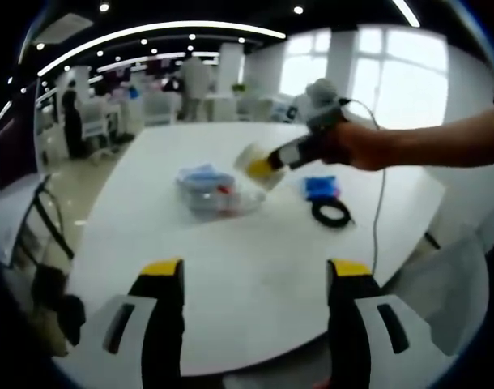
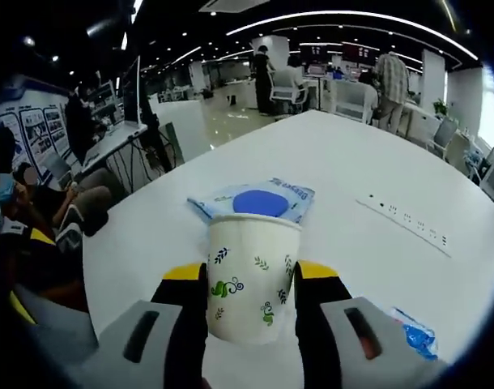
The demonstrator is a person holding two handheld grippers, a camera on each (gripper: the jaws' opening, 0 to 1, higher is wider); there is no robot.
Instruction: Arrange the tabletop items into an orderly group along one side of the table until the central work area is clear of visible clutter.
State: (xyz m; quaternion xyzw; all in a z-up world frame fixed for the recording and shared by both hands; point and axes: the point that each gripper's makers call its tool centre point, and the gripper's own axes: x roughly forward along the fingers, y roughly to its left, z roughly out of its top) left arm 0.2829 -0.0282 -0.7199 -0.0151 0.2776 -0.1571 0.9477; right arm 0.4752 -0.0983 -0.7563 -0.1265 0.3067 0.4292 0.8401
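A paper cup (image 2: 253, 278) with a leaf print is clamped upright between the jaws of the right tongs (image 2: 251, 285), held above the white tabletop (image 2: 368, 162) just in front of a wipes packet (image 2: 253, 201) with a blue round label. The left tongs (image 1: 256, 274) are held wide apart with nothing between the jaws, over the tabletop's near edge. Farther across it, a clear packet (image 1: 215, 189), a blue packet (image 1: 321, 187) and a black cable coil (image 1: 331, 213) are seen, with an open-plan office behind.
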